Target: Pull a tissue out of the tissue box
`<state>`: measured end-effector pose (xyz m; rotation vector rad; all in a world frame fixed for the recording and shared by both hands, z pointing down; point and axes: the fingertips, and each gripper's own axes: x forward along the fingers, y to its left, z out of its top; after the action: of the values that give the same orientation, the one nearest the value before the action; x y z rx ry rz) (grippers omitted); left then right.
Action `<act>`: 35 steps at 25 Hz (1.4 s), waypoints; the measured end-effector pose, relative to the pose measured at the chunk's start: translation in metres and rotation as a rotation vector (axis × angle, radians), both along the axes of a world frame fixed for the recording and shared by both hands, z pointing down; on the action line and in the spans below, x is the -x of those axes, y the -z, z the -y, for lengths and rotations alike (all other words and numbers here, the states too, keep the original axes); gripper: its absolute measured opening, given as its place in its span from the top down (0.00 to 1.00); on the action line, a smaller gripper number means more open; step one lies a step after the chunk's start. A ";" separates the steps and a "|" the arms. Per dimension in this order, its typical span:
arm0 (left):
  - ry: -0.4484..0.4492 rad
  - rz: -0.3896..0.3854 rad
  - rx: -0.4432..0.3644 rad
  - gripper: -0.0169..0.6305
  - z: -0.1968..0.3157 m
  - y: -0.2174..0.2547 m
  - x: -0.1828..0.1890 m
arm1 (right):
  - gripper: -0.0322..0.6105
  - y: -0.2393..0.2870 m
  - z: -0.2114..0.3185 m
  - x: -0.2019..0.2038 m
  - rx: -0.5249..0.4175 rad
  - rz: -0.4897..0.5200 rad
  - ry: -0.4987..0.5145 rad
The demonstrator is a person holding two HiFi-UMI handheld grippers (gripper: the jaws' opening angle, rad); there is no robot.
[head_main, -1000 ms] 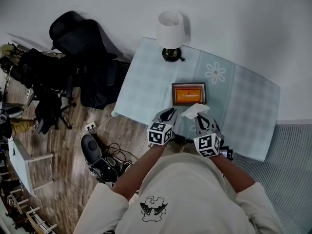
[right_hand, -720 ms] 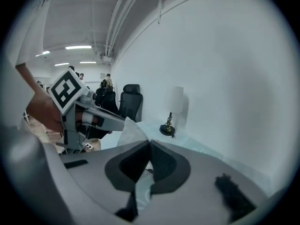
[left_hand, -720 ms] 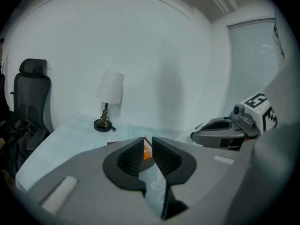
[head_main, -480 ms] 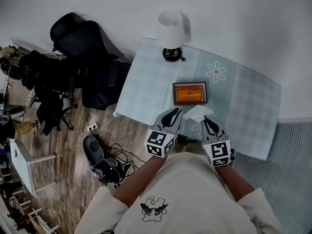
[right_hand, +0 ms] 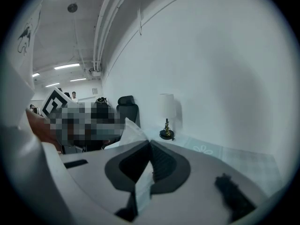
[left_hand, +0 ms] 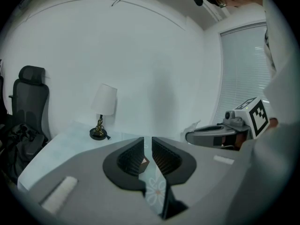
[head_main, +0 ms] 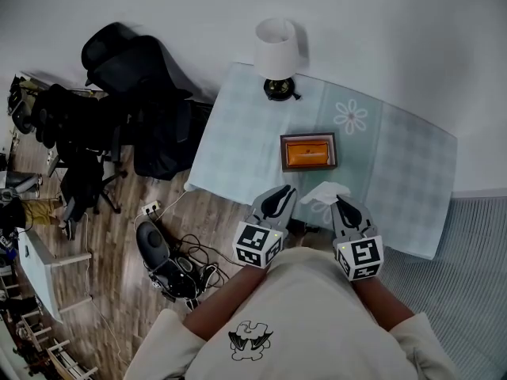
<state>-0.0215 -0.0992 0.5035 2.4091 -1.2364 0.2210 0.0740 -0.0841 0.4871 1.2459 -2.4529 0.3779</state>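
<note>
- Right hand-held gripper [head_main: 338,202]: jaws closed on a thin, crumpled white tissue [head_main: 325,190], held over the table's near edge, apart from the tissue box.
- Left hand-held gripper [head_main: 284,191]: jaws a narrow gap apart, nothing between them.
- Tissue box [head_main: 308,151]: rectangular, dark rim, orange top, mid-table.
- Table [head_main: 412,157]: pale checked cloth; white-shaded lamp [head_main: 276,50] at the far edge.
- Room: wood floor [head_main: 103,236], black office chair [head_main: 131,62].

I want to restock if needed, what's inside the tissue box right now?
The tissue box has an orange top that covers its inside, so any remaining tissues cannot be seen. One tissue is out, pinched in the right gripper.
</note>
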 end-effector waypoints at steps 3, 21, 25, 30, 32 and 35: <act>-0.005 0.000 0.011 0.88 0.001 -0.003 -0.001 | 0.93 -0.002 0.003 0.003 0.004 0.003 0.002; -0.006 0.004 0.008 0.89 0.000 -0.005 -0.003 | 0.93 -0.006 0.002 0.000 0.043 0.067 -0.016; -0.011 0.011 0.014 0.89 -0.003 -0.006 -0.004 | 0.93 -0.007 0.002 0.001 0.048 0.064 -0.018; -0.013 0.010 0.019 0.89 -0.004 -0.006 -0.005 | 0.93 -0.006 0.002 -0.001 0.049 0.065 -0.023; -0.013 0.009 0.019 0.89 -0.004 -0.006 -0.005 | 0.93 -0.007 0.002 -0.002 0.051 0.067 -0.025; -0.010 0.007 0.022 0.89 -0.003 -0.007 -0.005 | 0.93 -0.008 0.002 -0.002 0.054 0.070 -0.025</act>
<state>-0.0161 -0.0960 0.5104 2.3983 -1.2190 0.2444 0.0757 -0.0859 0.4949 1.2627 -2.4693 0.4992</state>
